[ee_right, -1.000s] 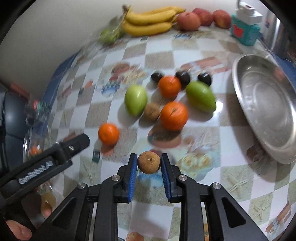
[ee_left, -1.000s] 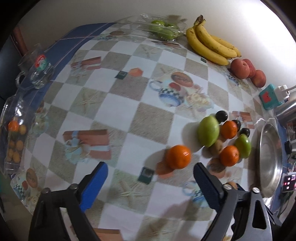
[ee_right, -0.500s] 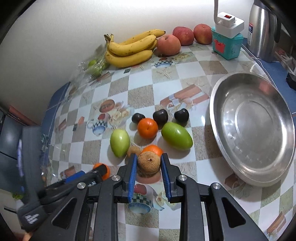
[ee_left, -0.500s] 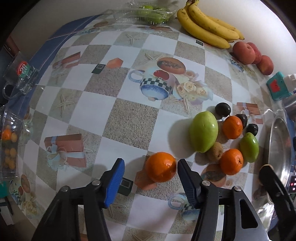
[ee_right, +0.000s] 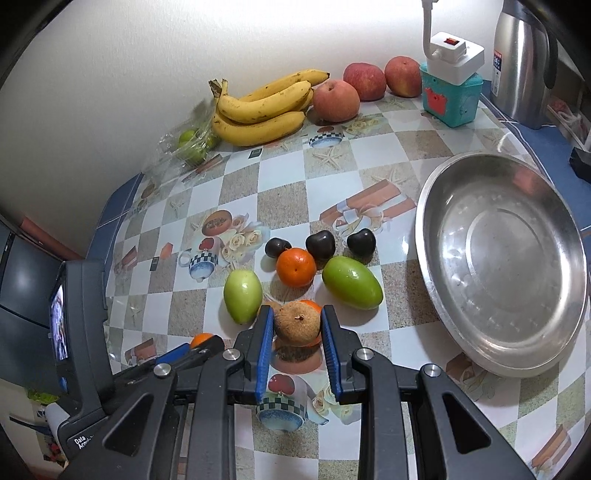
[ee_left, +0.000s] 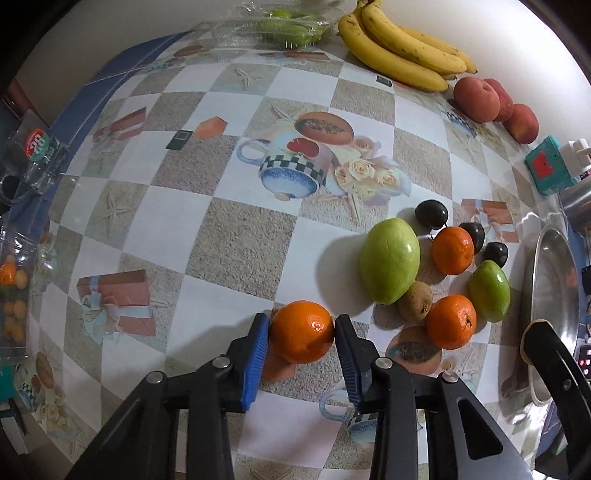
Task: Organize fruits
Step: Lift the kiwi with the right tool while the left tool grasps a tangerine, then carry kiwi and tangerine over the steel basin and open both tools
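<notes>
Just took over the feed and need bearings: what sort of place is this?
Most likely a home kitchen or dining table: a printed checkered tablecloth, loose fruit such as bananas by the wall, a steel basin and a metal thermos jug.

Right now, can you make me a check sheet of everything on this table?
Surface: checkered tablecloth, fruit scattered.
Job's things: oranges, green mangoes, dark plums, bananas, apples; steel plate empty.
Clutter: bagged limes, glass mug, teal box, kettle.
Grippers: left gripper just closed on an orange; right gripper shut on a kiwi.
Cables: white cord into plug.
Surroundings: white wall.
</notes>
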Demonstrator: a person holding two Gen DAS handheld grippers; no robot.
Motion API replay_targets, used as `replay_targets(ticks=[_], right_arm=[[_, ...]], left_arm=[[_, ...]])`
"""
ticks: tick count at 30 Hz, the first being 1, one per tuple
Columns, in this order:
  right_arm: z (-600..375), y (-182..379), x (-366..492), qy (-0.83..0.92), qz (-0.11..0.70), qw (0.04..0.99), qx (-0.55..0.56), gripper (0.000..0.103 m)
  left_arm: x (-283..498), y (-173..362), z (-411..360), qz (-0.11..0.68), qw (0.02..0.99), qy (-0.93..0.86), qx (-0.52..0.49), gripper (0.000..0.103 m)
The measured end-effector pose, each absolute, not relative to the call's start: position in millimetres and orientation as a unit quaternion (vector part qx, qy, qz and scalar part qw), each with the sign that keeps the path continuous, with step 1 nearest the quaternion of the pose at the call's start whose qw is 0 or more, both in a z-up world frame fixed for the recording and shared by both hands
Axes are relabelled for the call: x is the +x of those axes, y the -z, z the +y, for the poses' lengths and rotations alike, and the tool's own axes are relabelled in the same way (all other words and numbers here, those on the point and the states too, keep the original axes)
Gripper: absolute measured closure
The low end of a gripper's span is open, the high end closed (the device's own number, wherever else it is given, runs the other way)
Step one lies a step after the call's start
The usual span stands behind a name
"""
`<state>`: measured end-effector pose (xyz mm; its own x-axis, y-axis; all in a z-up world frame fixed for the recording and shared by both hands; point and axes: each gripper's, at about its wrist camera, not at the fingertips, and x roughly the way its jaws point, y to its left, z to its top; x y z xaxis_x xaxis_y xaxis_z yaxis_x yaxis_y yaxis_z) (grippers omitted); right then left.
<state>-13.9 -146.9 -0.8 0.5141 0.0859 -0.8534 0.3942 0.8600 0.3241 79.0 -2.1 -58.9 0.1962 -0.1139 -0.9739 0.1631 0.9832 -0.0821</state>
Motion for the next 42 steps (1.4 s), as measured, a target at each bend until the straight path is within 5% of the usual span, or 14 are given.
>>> replay_targets(ticks=[17,42], right_arm=[[-171.6,0.2,-13.9,0.115,0.478,0.83,0.264,0.076],[-305.8,25.0,-75.6,0.263,0.441,0.768,0.383,0.076]], left_arm=[[75.3,6.1,-19.8,0.578,0.807,0.116,0.031,0.064],[36.7,3.0,-199.6,0.541,0.774,0.318,0.086,0.064]])
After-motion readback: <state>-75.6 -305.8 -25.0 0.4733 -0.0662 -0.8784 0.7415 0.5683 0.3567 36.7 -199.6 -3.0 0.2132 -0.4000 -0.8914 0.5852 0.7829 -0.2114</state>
